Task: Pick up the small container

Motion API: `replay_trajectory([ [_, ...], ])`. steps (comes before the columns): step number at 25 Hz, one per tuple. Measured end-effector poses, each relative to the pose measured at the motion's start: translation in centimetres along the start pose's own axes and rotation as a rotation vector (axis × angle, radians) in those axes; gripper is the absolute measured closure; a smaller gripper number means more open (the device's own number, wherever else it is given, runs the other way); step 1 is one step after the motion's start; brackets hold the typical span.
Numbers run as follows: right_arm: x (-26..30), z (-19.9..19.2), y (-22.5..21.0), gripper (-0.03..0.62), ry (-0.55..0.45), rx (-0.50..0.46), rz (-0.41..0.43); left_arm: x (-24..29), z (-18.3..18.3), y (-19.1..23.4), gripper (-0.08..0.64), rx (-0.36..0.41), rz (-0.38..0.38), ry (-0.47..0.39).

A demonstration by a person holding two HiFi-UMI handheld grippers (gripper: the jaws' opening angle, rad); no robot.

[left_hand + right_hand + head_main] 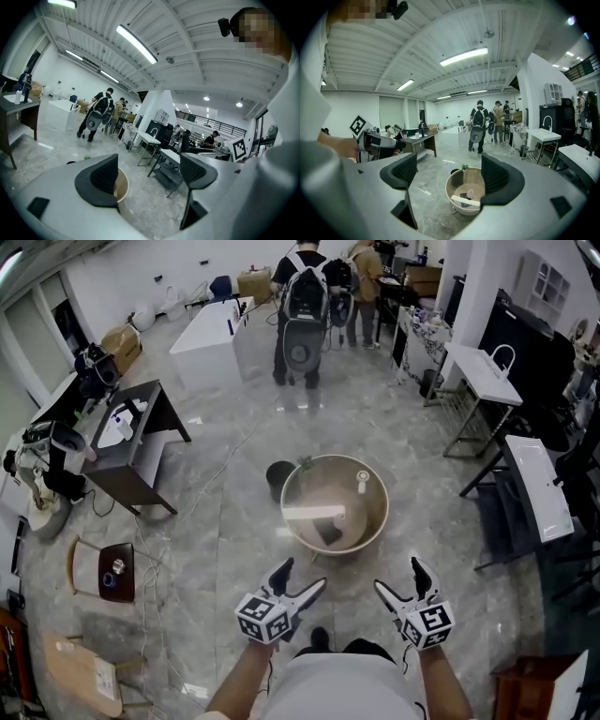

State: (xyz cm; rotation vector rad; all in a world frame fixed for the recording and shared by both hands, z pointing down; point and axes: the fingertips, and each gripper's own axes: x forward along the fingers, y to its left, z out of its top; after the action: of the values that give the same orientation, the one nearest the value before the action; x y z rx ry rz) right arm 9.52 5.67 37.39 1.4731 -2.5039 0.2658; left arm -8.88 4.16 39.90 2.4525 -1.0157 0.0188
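A round beige tub-like table (373, 526) stands on the marble floor ahead of me. Inside it a small pale bottle-like container (470, 193) stands beside a white strip (312, 513) and a dark flat object (328, 534); in the head view the container (340, 518) sits at the strip's right end. My left gripper (302, 576) and right gripper (398, 576) hover side by side short of the tub, both open and empty. The right gripper view looks between its jaws (450, 174) at the tub (457, 206). The left gripper (150, 176) shows only a piece of the rim (123, 186).
A black bin (278, 476) and a small plant (305, 463) sit behind the tub. A dark desk (141, 442) is at the left, white tables (539, 484) at the right, and a wooden stool (112, 570) at the near left. People with backpacks (305, 296) stand far ahead. Cables cross the floor.
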Motion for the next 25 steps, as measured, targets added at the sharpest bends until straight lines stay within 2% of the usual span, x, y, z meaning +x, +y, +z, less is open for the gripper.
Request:
replay_trajectory([
  [12,3.6,-0.4,-1.5,0.152,0.055,0.008,0.028,2.1,-0.5,2.5,0.139,-0.04,0.014,0.036],
  [25,11.9,-1.4,-7.6,0.152,0.121,0.004,0.162,9.7,-0.2,6.4,0.121,-0.097,0.093,0.045],
])
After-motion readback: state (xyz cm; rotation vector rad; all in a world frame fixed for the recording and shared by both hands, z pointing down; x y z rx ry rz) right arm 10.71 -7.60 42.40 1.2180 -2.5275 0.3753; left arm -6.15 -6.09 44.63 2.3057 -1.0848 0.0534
